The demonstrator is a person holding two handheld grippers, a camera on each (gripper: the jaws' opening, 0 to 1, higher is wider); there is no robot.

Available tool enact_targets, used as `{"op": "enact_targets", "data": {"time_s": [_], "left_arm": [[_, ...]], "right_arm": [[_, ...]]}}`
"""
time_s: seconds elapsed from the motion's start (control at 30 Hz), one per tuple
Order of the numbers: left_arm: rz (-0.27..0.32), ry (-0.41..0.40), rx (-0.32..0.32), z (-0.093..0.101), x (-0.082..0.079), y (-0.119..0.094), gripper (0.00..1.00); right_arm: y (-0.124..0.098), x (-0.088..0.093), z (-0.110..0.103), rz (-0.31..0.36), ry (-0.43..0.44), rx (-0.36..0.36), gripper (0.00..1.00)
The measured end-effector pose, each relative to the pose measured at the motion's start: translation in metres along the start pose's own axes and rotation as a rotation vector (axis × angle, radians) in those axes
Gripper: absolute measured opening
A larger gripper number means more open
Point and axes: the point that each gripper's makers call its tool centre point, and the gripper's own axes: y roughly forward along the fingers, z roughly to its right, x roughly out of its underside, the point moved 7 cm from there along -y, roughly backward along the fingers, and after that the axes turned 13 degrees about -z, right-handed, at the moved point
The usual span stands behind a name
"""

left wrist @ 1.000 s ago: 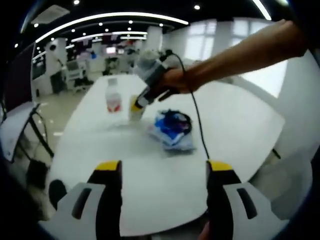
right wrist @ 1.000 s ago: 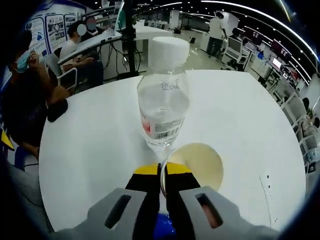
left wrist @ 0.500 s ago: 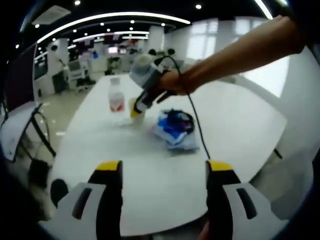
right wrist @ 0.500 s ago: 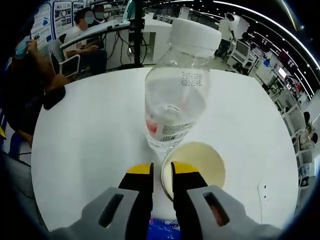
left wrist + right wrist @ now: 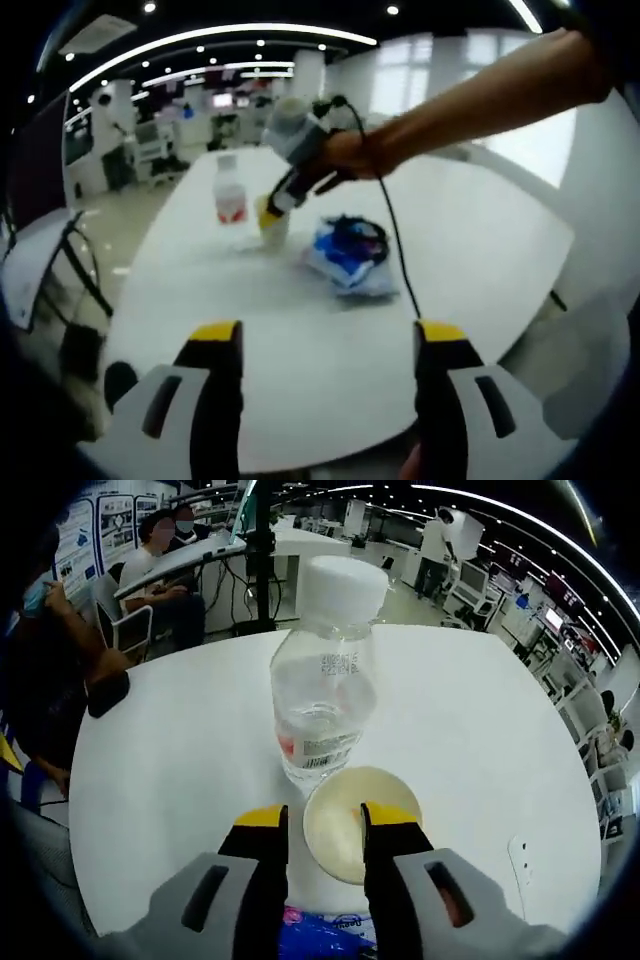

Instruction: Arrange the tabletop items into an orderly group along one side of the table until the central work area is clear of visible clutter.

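A clear water bottle (image 5: 325, 715) with a white cap stands on the white round table (image 5: 170, 790). A cream paper cup (image 5: 345, 790) stands right in front of it. My right gripper (image 5: 325, 825) is open; its jaws straddle the cup's near left wall, with the right jaw over the cup's mouth. In the left gripper view a hand holds the right gripper (image 5: 272, 205) down at the cup (image 5: 270, 225), beside the bottle (image 5: 229, 193). A blue and white bag (image 5: 347, 255) lies to their right. My left gripper (image 5: 329, 340) hangs open over the near table edge with nothing between its jaws.
A black cable (image 5: 395, 250) runs from the right gripper across the bag. A dark object (image 5: 105, 695) lies at the table's left edge. People sit at a desk (image 5: 180, 565) beyond it. A folding table (image 5: 40, 270) stands left of the round table.
My right gripper, shut on the cup's rim a second ago, has opened its jaws around it. The left gripper has held still.
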Motion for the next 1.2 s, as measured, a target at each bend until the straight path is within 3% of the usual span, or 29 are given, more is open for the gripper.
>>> {"op": "enact_targets", "data": {"time_s": [0.37, 0.57, 0.77, 1.07, 1.2], "left_arm": [[-0.005, 0.022, 0.01, 0.005, -0.001, -0.001, 0.66], [0.0, 0.005, 0.003, 0.002, 0.0, -0.002, 0.65], [0.0, 0.006, 0.0, 0.003, 0.0, -0.002, 0.65], [-0.01, -0.008, -0.014, 0.004, 0.0, 0.0, 0.65], [-0.025, 0.008, -0.016, 0.006, 0.0, 0.003, 0.65]], "right_arm": [[-0.027, -0.002, 0.005, 0.052, 0.039, 0.023, 0.46], [-0.06, -0.013, 0.005, 0.12, 0.043, 0.035, 0.53], [-0.089, 0.0, 0.004, 0.149, 0.034, 0.079, 0.59], [-0.136, 0.06, 0.013, 0.229, 0.112, 0.158, 0.63], [-0.158, 0.109, 0.012, 0.23, 0.152, 0.191, 0.64]]}}
